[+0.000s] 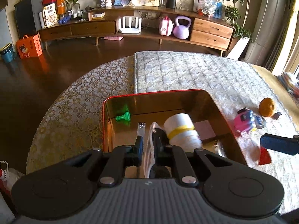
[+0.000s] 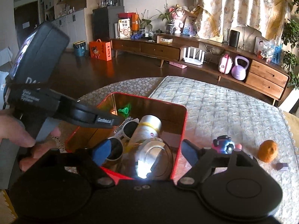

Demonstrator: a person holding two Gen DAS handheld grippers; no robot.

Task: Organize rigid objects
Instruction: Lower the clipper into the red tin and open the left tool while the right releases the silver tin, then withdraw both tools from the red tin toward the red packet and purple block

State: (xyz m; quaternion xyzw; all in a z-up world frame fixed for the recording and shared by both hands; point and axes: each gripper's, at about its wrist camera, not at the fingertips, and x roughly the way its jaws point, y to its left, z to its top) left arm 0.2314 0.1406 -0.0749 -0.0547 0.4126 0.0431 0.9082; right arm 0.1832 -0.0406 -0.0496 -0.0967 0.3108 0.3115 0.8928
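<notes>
A red box (image 1: 119, 97) with a shiny gold inside stands on the round table; it also shows in the right wrist view (image 2: 184, 123). Inside lie a green chess pawn (image 1: 123, 117), a white bottle with a yellow band (image 1: 182, 130) and a silver tin (image 2: 158, 156). My left gripper (image 1: 148, 140) is shut on white-framed sunglasses (image 1: 149, 149), holding them inside the box; the sunglasses also show in the right wrist view (image 2: 122, 136). My right gripper (image 2: 147, 149) is open and empty above the box's near side.
On the quilted mat (image 1: 196, 71) right of the box lie a pink and blue toy (image 2: 225, 146), an orange (image 2: 268, 150) and a small dark cube (image 2: 282, 166). A wooden TV cabinet (image 1: 130, 28) stands across the dark floor.
</notes>
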